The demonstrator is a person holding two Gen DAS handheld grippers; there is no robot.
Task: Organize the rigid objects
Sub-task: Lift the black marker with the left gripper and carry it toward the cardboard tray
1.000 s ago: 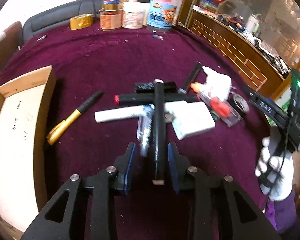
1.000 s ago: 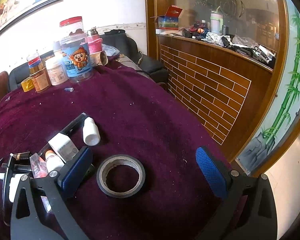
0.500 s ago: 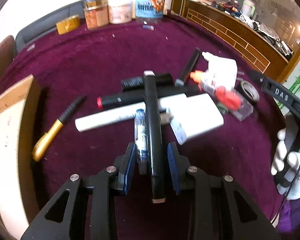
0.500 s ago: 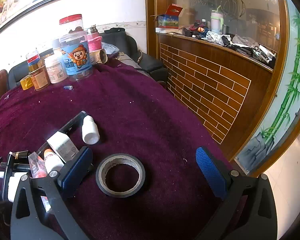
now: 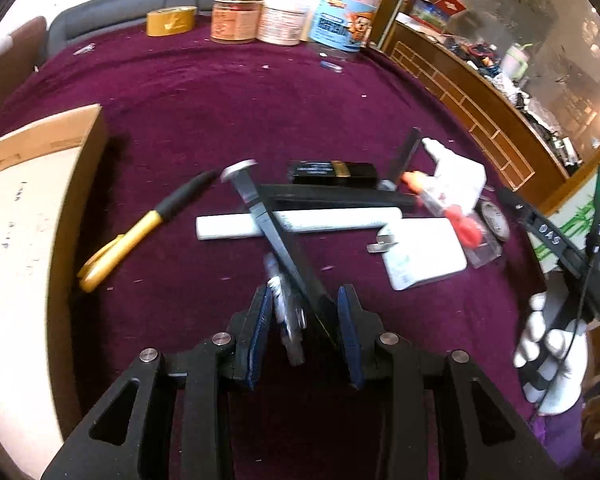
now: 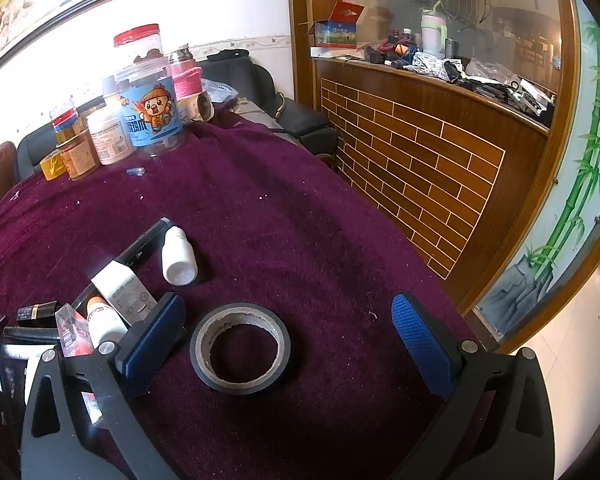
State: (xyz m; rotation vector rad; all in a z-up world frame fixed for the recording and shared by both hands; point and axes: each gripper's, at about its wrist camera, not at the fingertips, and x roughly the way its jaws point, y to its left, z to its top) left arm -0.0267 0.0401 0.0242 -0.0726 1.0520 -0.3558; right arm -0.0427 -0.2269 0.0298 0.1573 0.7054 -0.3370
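Left view, grip: the left gripper (image 5: 302,330) has its fingers (image 5: 259,332) nearly closed on a black marker (image 5: 278,238) and a blurred clear pen (image 5: 286,312).
Left view, marker: it angles up and left from the fingers, its grey cap end raised over the white bar (image 5: 300,222); whether it touches the bar cannot be told.
Left view, pile: black box (image 5: 334,174), white slab (image 5: 424,252) and gold marker (image 5: 140,228) lie on the maroon surface (image 5: 220,120).
Left view, target: the cardboard tray (image 5: 28,220) stands at the left, well apart from the pile.
Left view, method: judged, lift both pens clear of the bar before swinging left; the loose-looking pen may slip, so keep the tilt small.
Left view, pose: the gripper is low, pointing forward over the surface.
Right view, grip: the right gripper (image 6: 290,344) has its fingers (image 6: 420,346) spread wide, holding nothing.
Right view, tape: a black tape roll (image 6: 240,354) lies flat between the fingers, closer to the left one; contact cannot be told.
Right view, pose: the gripper is low, level with the roll.
Right view, nearby: a white bottle (image 6: 178,256) lies beyond.
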